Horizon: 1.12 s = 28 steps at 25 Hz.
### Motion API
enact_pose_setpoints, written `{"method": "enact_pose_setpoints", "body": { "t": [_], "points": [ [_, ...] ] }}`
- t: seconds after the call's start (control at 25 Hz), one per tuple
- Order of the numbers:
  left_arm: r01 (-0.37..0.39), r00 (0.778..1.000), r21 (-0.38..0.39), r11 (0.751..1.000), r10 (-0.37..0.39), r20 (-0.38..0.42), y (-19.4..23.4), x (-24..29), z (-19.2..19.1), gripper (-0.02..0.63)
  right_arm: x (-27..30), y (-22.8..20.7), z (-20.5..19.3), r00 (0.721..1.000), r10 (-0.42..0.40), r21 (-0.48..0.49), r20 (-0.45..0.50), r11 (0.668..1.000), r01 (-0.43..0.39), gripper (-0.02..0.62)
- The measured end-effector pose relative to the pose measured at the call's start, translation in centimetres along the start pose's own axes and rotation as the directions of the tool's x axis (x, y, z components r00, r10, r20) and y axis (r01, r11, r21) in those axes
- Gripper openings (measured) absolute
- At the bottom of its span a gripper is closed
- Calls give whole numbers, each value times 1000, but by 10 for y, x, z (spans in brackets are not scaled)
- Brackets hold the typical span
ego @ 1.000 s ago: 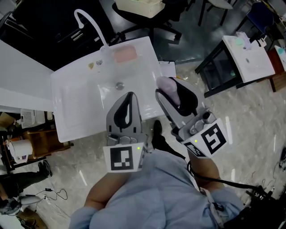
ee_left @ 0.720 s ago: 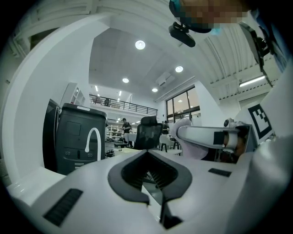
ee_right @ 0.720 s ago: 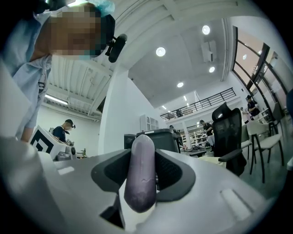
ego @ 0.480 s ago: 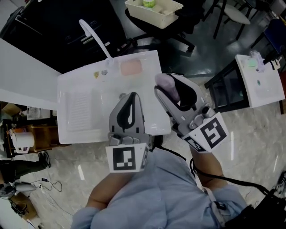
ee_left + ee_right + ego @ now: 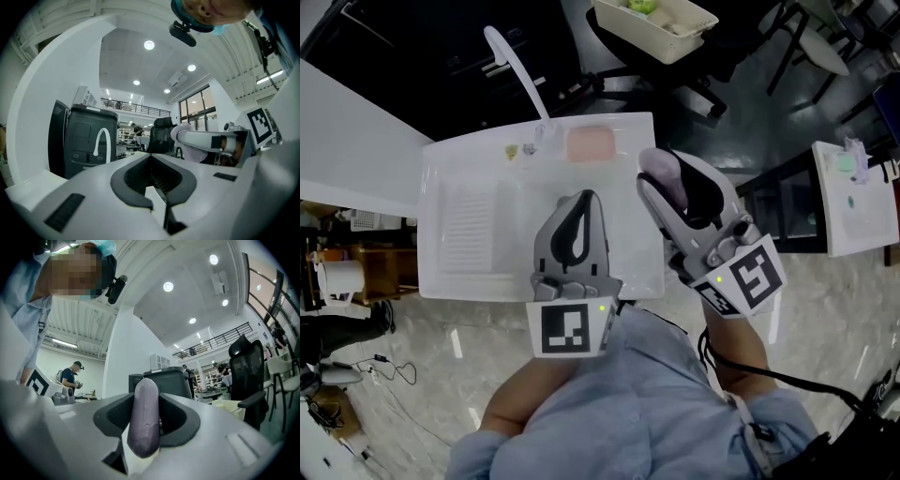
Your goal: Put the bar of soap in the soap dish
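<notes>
Pink rectangular soap dish (image 5: 590,144) on the far rim of the white ceramic sink (image 5: 441,281), right of the curved white faucet (image 5: 514,66), purple oval soap bar (image 5: 668,190) between the jaws of the right gripper (image 5: 660,169), over the sink's right edge

A pale purple, rounded bar of soap (image 5: 143,420) is clamped edge-on between the jaws of the right claw (image 5: 667,183), over the right edge of the sink (image 5: 450,281). A pink, rectangular soap dish (image 5: 590,145) is set flat on the sink's back rim, beside the faucet (image 5: 517,70), apart from the soap.
</notes>
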State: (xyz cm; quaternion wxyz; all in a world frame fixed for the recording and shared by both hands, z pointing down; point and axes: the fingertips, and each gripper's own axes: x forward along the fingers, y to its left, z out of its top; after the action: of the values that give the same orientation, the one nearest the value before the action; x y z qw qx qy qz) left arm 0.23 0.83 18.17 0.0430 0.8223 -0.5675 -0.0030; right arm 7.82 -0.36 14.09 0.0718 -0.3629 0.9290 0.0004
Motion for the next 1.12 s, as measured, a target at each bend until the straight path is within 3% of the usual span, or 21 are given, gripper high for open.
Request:
{"method": "enact_pose_setpoints", "body": {
  "t": [0.56,1.12],
  "points": [
    [46,994,-84,995,-54,-100,47,70,-43,5,73,-44,-55,995,21,53,-95,998,-16,152],
    [85,967,-126,988,-113,-229,64,114,-106,5,120,-85,-129,979,65,109,-194,993,-45,152]
  ]
}}
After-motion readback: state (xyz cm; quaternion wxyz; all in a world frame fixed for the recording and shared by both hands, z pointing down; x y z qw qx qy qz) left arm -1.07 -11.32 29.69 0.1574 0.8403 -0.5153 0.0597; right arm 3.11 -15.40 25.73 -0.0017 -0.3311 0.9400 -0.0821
